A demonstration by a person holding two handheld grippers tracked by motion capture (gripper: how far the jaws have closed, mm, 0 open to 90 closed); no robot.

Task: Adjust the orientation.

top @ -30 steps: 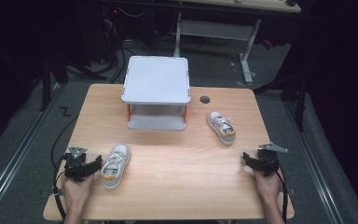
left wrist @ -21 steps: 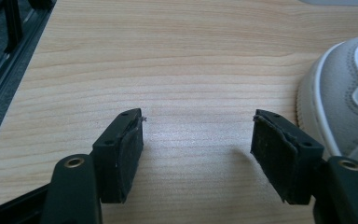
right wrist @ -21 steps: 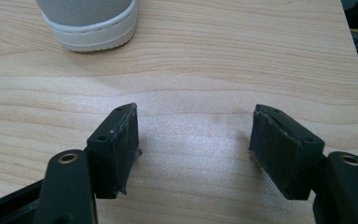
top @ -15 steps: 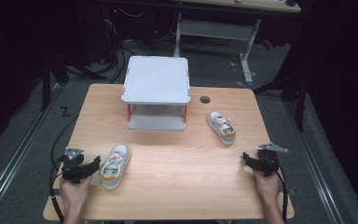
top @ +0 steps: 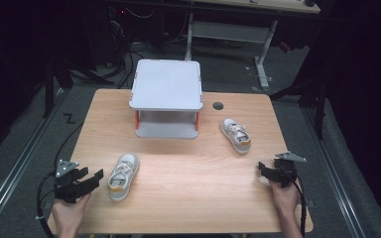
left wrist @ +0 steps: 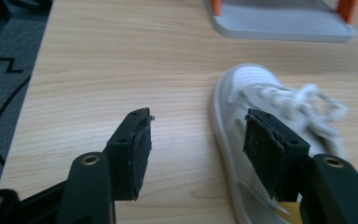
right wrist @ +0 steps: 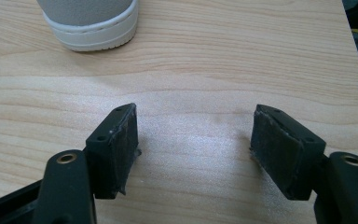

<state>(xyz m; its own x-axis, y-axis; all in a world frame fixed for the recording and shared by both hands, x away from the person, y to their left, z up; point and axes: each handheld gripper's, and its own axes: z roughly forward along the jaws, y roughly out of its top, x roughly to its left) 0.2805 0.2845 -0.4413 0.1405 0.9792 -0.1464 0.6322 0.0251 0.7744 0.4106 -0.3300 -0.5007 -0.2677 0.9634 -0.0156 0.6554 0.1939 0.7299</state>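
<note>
Dark floor and cables ring the pale wooden desk (top: 188, 173), where a grey two-tier shelf (top: 166, 85) stands at the back. Forward and left of that shelf lies a white laced shoe (top: 122, 174), long axis pointing roughly at the shelf, just right of the left gripper (top: 90, 179), the nearer one. Its jaws have just been closing, nothing between them. The right gripper (top: 262, 168) stands wide and empty.

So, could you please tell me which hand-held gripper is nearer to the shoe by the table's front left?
Left. The left hand-held gripper sits just left of that shoe, jaws open and empty. The right hand-held gripper is far across the table to its right.
</note>
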